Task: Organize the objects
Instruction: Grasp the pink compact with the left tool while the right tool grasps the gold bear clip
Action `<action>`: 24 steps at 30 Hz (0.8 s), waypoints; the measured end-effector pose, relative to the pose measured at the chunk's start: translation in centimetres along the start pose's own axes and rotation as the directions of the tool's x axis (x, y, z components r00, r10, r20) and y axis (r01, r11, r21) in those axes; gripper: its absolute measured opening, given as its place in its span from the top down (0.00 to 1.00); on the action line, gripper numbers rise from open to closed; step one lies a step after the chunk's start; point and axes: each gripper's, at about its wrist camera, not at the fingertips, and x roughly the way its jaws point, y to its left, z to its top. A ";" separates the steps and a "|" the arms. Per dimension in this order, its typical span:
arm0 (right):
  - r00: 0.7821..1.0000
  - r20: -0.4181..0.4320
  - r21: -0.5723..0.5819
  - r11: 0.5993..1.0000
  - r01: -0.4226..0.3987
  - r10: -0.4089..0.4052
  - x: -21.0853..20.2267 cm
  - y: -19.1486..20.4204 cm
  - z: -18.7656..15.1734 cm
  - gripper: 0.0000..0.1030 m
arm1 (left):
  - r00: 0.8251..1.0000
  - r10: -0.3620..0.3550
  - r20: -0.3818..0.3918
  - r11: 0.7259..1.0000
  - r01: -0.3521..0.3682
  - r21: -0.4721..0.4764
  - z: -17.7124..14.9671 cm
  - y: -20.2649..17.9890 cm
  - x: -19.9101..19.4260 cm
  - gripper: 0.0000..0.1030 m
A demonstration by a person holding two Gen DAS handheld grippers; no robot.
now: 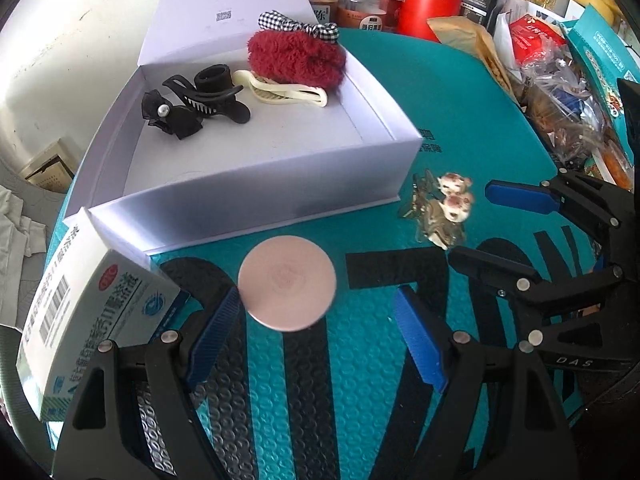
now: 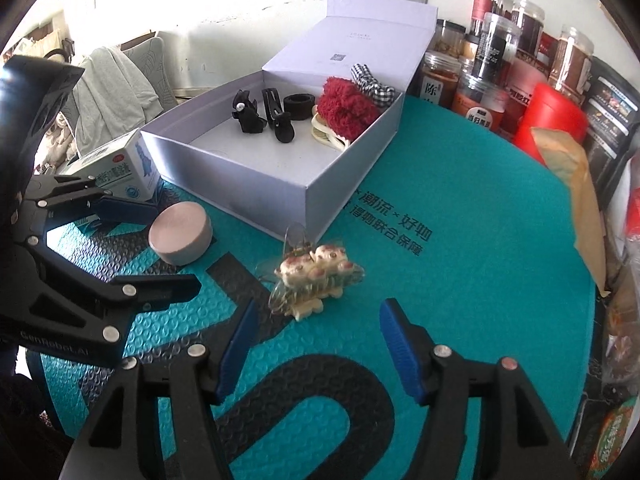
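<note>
An open white box [image 1: 256, 184] [image 2: 248, 168] stands on the teal mat and holds black hair clips [image 1: 208, 96] [image 2: 276, 116], a cream clip [image 1: 288, 92], a red fluffy clip [image 1: 296, 56] [image 2: 348, 110] and a checked bow [image 2: 372, 84]. A pink round case [image 1: 287, 283] [image 2: 181, 233] lies in front of the box. A clear hair claw with cream figures [image 1: 444, 208] [image 2: 312, 280] lies on the mat. My left gripper [image 1: 320, 320] is open, its fingers either side of the pink case. My right gripper [image 2: 316, 344] is open, just short of the hair claw.
A white and blue medicine carton [image 1: 84, 320] [image 2: 120, 168] stands left of the box. Jars, a red canister [image 2: 552, 116] and snack bags [image 1: 560, 80] crowd the back and right of the table. Clothes [image 2: 112, 92] hang on a chair to the left.
</note>
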 end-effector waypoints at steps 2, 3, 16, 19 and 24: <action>1.000 -0.003 0.009 1.000 -0.012 0.012 0.5 -0.2 0.2 0.37 | 1.000 -0.006 -0.004 1.000 0.006 -0.007 0.1 0.2 0.4 0.24; 1.000 -0.004 0.013 1.000 -0.020 0.020 0.8 -0.3 0.3 0.37 | 1.000 -0.007 -0.006 1.000 0.007 -0.010 0.3 0.4 0.6 0.24; 0.996 0.015 0.064 0.994 -0.092 0.092 2.2 -1.4 0.5 0.43 | 1.000 0.011 0.027 1.000 -0.011 0.003 0.9 0.3 1.9 0.37; 0.996 0.015 0.071 0.993 -0.090 0.089 2.0 -1.6 0.2 0.44 | 0.999 0.019 0.034 0.999 -0.020 0.028 0.7 -0.3 2.0 0.45; 0.998 0.006 0.068 0.996 -0.055 0.055 1.3 -1.7 -0.5 0.44 | 0.999 -0.008 0.035 0.999 0.006 0.037 0.3 -1.0 1.4 0.52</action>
